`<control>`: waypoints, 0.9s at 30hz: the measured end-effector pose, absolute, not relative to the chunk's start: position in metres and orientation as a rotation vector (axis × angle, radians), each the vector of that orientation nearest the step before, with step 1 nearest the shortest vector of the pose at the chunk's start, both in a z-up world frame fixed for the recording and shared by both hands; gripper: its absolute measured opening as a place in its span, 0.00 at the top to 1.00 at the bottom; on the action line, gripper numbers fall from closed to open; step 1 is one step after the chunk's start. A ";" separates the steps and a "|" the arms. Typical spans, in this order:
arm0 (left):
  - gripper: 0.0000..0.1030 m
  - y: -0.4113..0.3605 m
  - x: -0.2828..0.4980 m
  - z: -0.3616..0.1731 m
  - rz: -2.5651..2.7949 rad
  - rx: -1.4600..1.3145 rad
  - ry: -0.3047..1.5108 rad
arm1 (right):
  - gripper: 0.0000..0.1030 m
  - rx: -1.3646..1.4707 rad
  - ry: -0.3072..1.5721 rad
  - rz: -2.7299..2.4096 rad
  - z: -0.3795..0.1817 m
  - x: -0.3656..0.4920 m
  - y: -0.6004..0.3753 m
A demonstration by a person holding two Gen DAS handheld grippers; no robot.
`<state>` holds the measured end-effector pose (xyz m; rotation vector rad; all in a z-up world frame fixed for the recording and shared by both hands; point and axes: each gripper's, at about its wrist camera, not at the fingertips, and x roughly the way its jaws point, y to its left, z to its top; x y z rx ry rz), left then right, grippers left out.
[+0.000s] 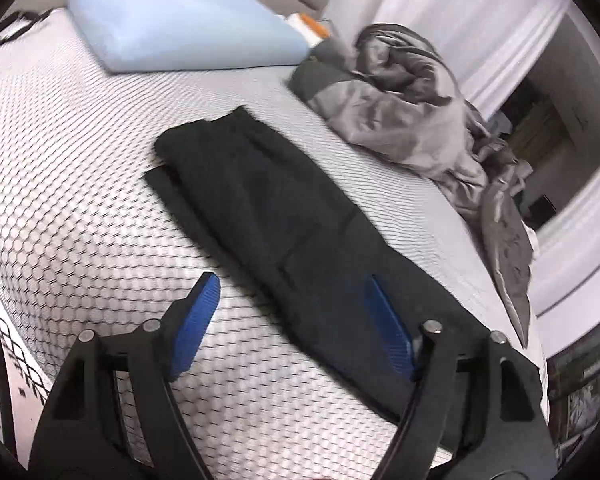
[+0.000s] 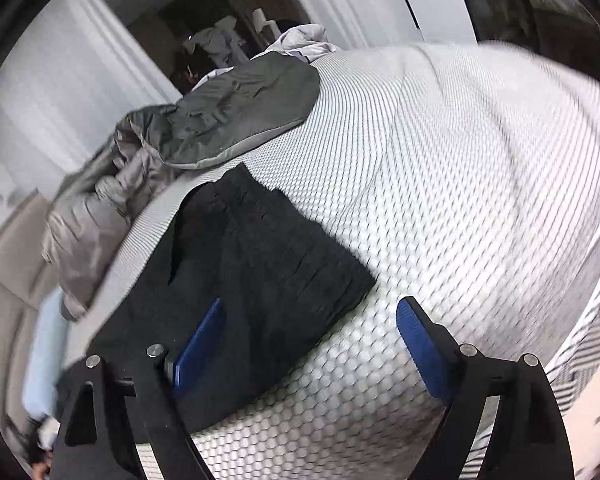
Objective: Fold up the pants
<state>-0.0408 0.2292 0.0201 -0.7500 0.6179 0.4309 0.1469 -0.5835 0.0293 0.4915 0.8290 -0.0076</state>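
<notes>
Black pants point(image 1: 284, 216) lie flat on the white honeycomb mattress point(image 1: 80, 168), folded lengthwise into a long strip. My left gripper point(image 1: 292, 292) is open and empty, hovering above the near part of the strip, its right finger over the cloth. In the right wrist view the pants point(image 2: 252, 264) show their waistband end. My right gripper point(image 2: 312, 316) is open and empty, above the pants' near corner, its left finger over the cloth and its right finger over the mattress point(image 2: 440, 184).
A light blue pillow point(image 1: 180, 28) lies at the head of the bed. A crumpled grey duvet point(image 1: 412, 108) lies along the far side, also in the right wrist view point(image 2: 220, 116). White doors and a dark doorway point(image 2: 220, 40) stand beyond the bed.
</notes>
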 end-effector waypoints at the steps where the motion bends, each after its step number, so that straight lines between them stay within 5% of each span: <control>1: 0.20 0.222 -0.036 0.026 0.405 -0.732 0.615 | 0.14 0.466 0.823 -0.001 0.035 0.151 -0.585; 6: 0.01 0.182 0.005 0.040 0.330 -0.596 0.643 | 0.03 0.402 0.789 0.082 0.060 0.182 -0.576; 24: 0.01 0.087 0.088 -0.005 0.107 -0.363 0.862 | 0.04 0.288 0.896 0.032 0.030 0.329 -0.546; 25: 0.01 0.090 0.089 -0.006 0.114 -0.376 0.862 | 0.07 0.281 0.904 0.034 0.026 0.333 -0.544; 27: 0.01 0.097 0.090 -0.008 0.134 -0.401 0.859 | 0.47 0.242 0.925 0.058 0.021 0.336 -0.534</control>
